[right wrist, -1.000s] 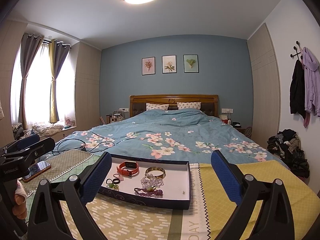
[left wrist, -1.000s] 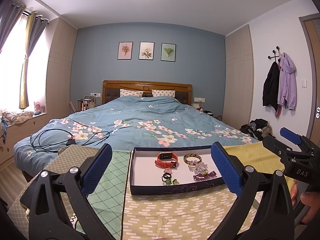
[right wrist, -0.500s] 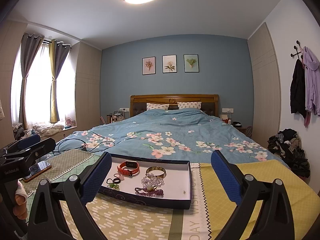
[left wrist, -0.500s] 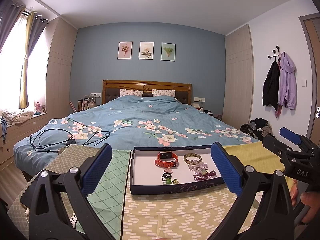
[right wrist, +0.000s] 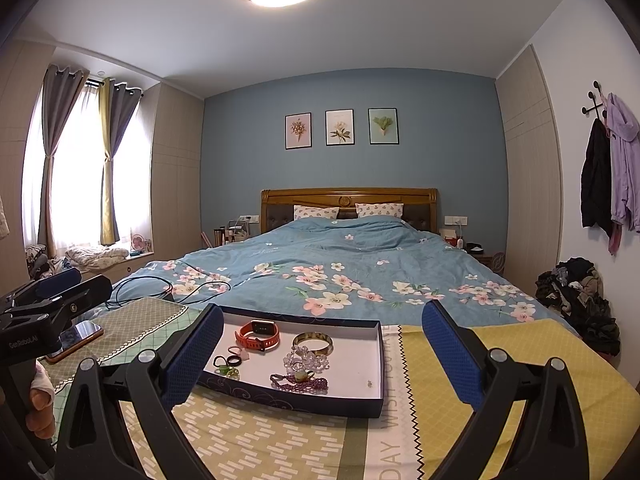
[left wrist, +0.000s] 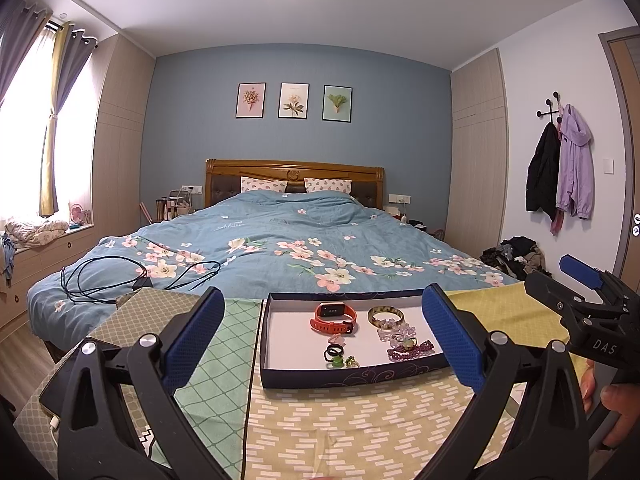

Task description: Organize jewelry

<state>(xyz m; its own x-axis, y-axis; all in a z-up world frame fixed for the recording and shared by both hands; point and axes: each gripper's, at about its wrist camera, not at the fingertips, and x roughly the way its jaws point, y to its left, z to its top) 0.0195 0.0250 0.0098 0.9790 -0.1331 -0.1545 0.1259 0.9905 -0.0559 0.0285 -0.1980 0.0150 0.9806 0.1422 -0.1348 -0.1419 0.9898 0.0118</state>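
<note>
**Both grippers hover, nothing has shifted**

The left gripper [left wrist: 322,344] and right gripper [right wrist: 320,348] are spread wide and empty, exactly as a second ago. The shallow tray [left wrist: 344,374] sits just ahead of both, slightly left of the right one. Inside lie an orange watch [left wrist: 333,317], a gold bangle [left wrist: 385,315] and purple beads [left wrist: 410,350], all unmoved.
</note>
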